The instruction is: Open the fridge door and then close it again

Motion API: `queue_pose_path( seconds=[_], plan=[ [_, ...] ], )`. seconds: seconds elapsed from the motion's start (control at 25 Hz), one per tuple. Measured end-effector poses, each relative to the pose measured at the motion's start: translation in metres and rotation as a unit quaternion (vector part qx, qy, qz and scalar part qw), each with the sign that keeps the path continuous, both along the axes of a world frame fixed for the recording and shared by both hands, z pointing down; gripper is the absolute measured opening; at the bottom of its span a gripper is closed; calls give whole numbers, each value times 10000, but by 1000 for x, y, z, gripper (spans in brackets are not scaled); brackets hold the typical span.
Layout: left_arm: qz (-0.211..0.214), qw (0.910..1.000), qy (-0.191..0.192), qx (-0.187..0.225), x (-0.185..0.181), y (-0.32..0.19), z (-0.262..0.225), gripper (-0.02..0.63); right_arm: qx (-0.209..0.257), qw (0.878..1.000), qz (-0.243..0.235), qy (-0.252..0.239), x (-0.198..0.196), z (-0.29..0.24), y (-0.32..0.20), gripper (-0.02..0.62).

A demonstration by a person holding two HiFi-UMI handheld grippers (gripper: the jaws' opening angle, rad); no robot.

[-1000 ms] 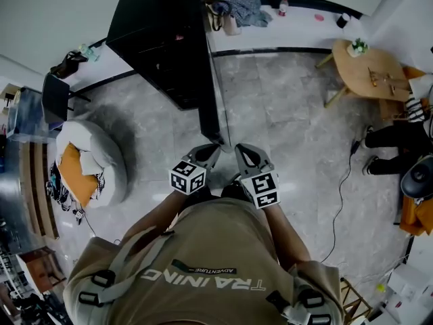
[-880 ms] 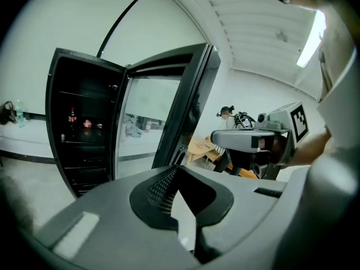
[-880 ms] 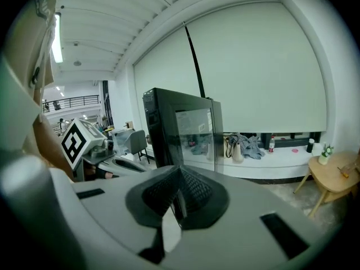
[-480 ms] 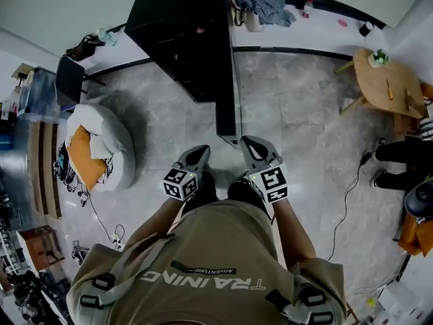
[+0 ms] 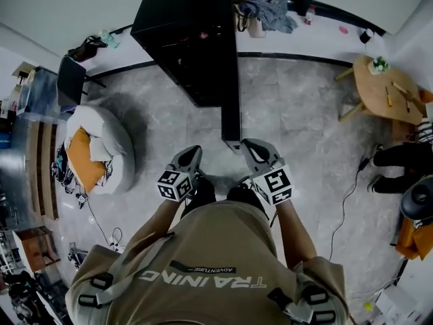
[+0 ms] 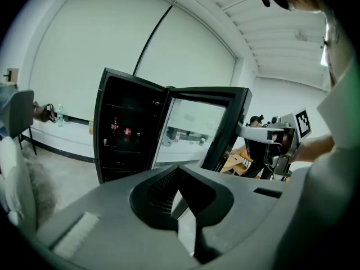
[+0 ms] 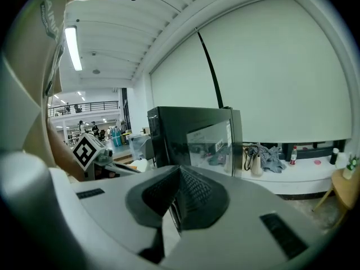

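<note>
The black fridge (image 5: pixel 183 32) stands at the top of the head view with its glass door (image 5: pixel 231 80) swung wide open towards me. My left gripper (image 5: pixel 192 152) is shut and holds nothing, a little left of the door's free edge. My right gripper (image 5: pixel 248 145) is just right of that edge, also shut. In the left gripper view the closed jaws (image 6: pixel 179 170) point at the open fridge (image 6: pixel 126 131), which has bottles on a shelf, and at the door (image 6: pixel 197 134). In the right gripper view the closed jaws (image 7: pixel 180 170) face the door's (image 7: pixel 211 142) outer glass.
A white beanbag with an orange cushion (image 5: pixel 95 151) lies on the floor at left, with a black chair (image 5: pixel 67 80) behind it. At right are a round wooden table (image 5: pixel 382 87), a floor cable (image 5: pixel 342 202) and a seated person's legs (image 5: pixel 399 161). Clothes lie on the wall ledge (image 5: pixel 270 9).
My left gripper has drawn leftward, away from the door's free edge. The right gripper stays beside that edge. The door now points more straight out from the fridge.
</note>
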State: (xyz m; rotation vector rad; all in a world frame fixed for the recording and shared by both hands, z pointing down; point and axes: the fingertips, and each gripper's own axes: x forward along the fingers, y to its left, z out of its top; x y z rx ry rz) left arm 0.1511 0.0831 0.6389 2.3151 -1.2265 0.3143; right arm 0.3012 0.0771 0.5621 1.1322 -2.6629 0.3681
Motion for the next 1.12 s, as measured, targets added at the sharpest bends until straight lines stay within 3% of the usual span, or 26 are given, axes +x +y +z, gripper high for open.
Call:
queue_pose_path(
  seconds=[0.44, 1.12],
  plan=[
    [-82, 9997, 210, -62, -27, -16, -5, 0, -62, 9987, -387, 311, -33, -1, -1, 6],
    [106, 9975, -415, 560, -104, -60, -19, 0, -54, 9974, -588, 424, -128, 0, -19, 6]
  ],
)
